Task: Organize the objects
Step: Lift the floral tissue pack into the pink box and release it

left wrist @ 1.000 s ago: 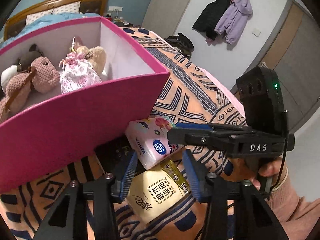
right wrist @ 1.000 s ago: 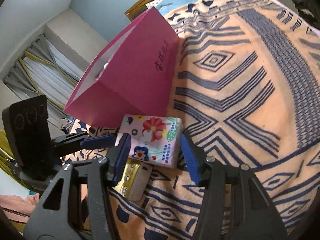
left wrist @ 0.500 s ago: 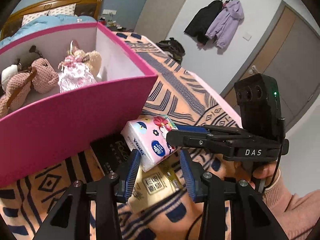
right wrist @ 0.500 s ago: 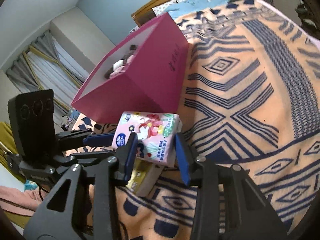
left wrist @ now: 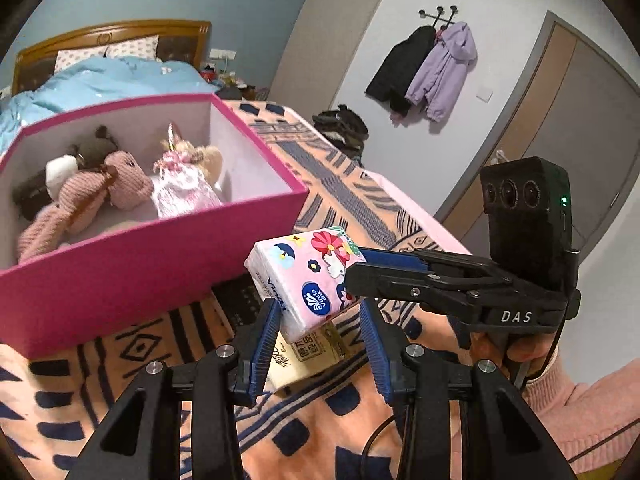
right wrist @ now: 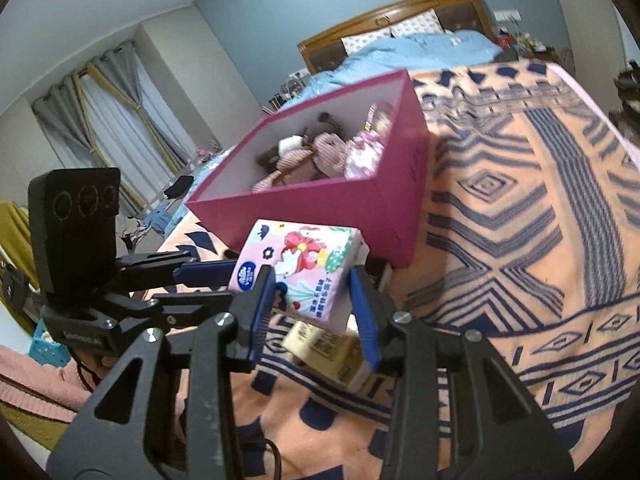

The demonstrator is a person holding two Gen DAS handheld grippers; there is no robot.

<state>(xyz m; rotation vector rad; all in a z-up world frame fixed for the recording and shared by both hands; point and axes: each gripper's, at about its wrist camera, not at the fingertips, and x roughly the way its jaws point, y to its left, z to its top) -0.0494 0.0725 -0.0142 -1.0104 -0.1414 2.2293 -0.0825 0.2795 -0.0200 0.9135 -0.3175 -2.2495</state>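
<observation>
My right gripper (right wrist: pixel 312 312) is shut on a pink flowered tissue pack (right wrist: pixel 304 268) and holds it in the air in front of the pink box (right wrist: pixel 360 204). The pack also shows in the left wrist view (left wrist: pixel 308 280), with the right gripper (left wrist: pixel 360 264) reaching in from the right. My left gripper (left wrist: pixel 318 340) is shut on a beige tissue pack (left wrist: pixel 304 356), held just above the blanket under the pink pack. The beige pack shows in the right wrist view (right wrist: pixel 324 348). The box holds a knitted pink plush (left wrist: pixel 92 196) and other soft toys.
A dark flat item (left wrist: pixel 240 300) lies on the patterned orange blanket (right wrist: pixel 520 240) against the box front. Behind the box is a bed with a blue duvet (left wrist: pixel 104 84). Coats (left wrist: pixel 424 64) hang on the far wall beside a door.
Both grippers have risen from the blanket with their tissue packs. The pink pack now hangs higher, near the box's front corner, and the inside of the box shows in the right wrist view.
</observation>
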